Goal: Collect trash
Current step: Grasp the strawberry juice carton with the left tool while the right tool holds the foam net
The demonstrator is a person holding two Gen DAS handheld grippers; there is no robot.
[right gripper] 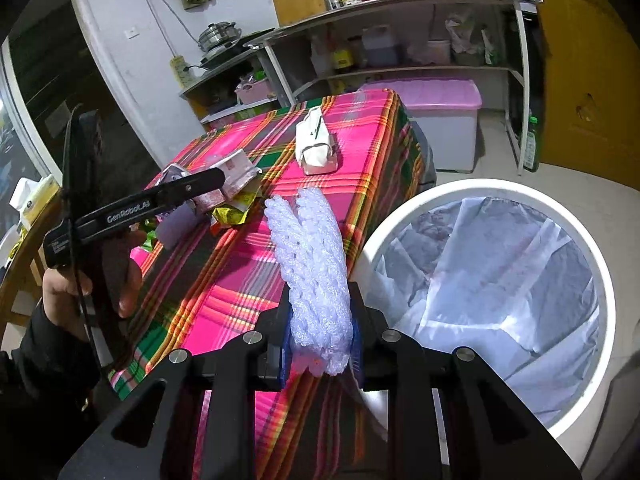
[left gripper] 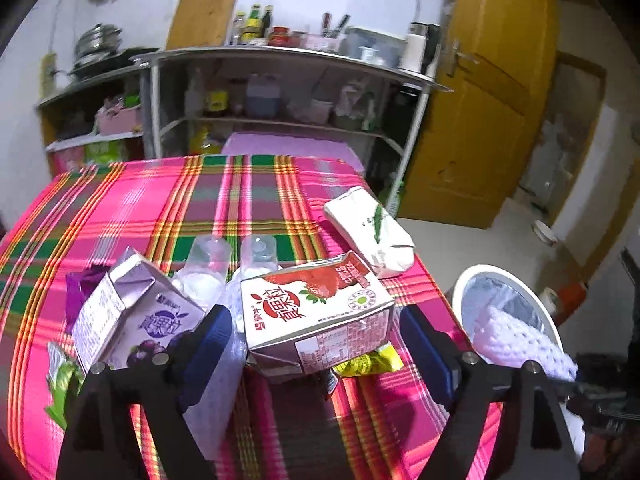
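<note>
My left gripper (left gripper: 320,344) stands open over the plaid table (left gripper: 160,200). A strawberry drink carton (left gripper: 320,312) lies between its fingers, with gaps on both sides. A purple grape carton (left gripper: 132,312) lies to its left, a yellow wrapper (left gripper: 368,362) under its right end, and a white carton (left gripper: 372,232) further back. My right gripper (right gripper: 320,336) is shut on a white foam net (right gripper: 316,264), held at the table's edge beside the white lined bin (right gripper: 500,192). The net also shows in the left wrist view (left gripper: 520,340).
Two clear plastic bottles (left gripper: 208,256) lie behind the cartons. A green wrapper (left gripper: 60,384) sits at the table's left front. Metal shelves (left gripper: 280,60) with jars and a pink-lidded box (right gripper: 432,100) stand behind the table. A yellow door (left gripper: 480,100) is at the right.
</note>
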